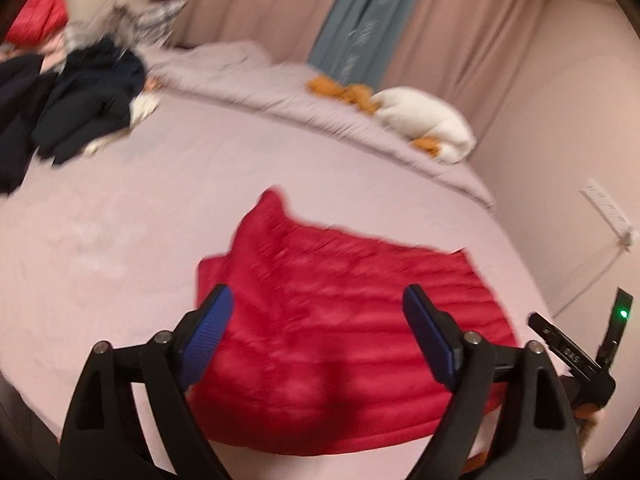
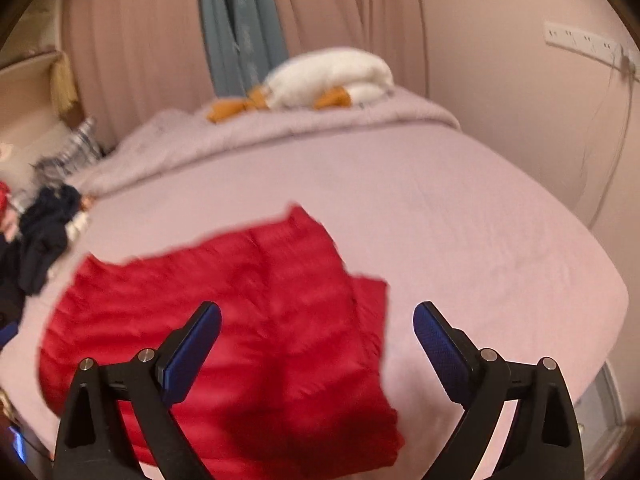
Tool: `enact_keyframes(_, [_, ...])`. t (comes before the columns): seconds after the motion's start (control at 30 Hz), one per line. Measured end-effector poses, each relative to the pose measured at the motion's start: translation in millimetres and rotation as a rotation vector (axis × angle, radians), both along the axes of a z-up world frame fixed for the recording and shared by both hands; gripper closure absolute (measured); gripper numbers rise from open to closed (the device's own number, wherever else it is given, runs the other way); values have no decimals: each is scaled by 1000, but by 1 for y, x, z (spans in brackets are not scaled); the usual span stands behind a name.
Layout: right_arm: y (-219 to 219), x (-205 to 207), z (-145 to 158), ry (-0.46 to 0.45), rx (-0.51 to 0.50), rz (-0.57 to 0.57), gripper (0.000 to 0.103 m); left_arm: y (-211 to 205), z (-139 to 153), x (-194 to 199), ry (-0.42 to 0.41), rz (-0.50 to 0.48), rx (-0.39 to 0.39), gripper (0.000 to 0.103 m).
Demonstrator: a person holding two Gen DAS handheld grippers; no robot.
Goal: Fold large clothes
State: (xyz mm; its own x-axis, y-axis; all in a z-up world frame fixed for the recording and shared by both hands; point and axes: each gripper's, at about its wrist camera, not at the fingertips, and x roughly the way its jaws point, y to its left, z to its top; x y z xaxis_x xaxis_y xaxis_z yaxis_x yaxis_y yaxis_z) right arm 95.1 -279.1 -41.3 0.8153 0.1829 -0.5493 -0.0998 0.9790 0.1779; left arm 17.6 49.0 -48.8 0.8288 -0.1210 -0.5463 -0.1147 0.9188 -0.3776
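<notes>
A red quilted garment (image 1: pixel 340 320) lies folded on the pale pink bed (image 1: pixel 120 240), near its front edge. My left gripper (image 1: pixel 318 304) hovers above it, open, with nothing between its blue pads. In the right wrist view the same red garment (image 2: pixel 240 320) spreads to the left and under the gripper. My right gripper (image 2: pixel 318 320) is open above the garment's right edge, holding nothing. Part of the other gripper (image 1: pixel 572 356) with a green light shows at the right of the left wrist view.
A heap of dark clothes (image 1: pixel 76 108) lies at the bed's far left, with another red item (image 1: pixel 40 12) behind it. A white and orange plush toy (image 1: pixel 420 120) rests on the folded blanket by the curtains (image 1: pixel 460 20). A power strip (image 2: pixel 584 42) hangs on the right wall.
</notes>
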Motion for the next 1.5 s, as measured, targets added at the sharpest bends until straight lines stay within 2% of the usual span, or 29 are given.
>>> enact_keyframes(0.13, [17,-18,33,-112,13,80,1,-20,30,-12,-76,-63,10,0])
enact_keyframes(0.23, [27,-34,52,-194,-4,131,1,-33,47,-23,-127,-92,26,0])
enact_keyframes(0.33, [30,-44,62,-255,1,130,1,-46,56,-27,-120,-50,93,0])
enact_keyframes(0.43, [28,-49,58,-275,38,133,1,-57,52,-27,-94,-29,156,0])
enact_keyframes(0.53, [33,-47,51,-248,70,161,1,-61,41,-27,-61,-25,176,0])
enact_keyframes(0.73, [48,-47,42,-210,18,177,1,-62,23,-24,4,20,218,0])
enact_keyframes(0.87, [53,-49,40,-197,32,208,1,-60,20,-22,3,21,202,0])
enact_keyframes(1.0, [57,-46,38,-186,42,237,1,-66,17,-18,11,20,229,0])
enact_keyframes(1.27, [53,-47,40,-186,50,208,1,-69,13,-15,21,11,224,0])
enact_keyframes(1.5, [50,-49,41,-183,17,175,1,-73,11,-13,28,3,214,0])
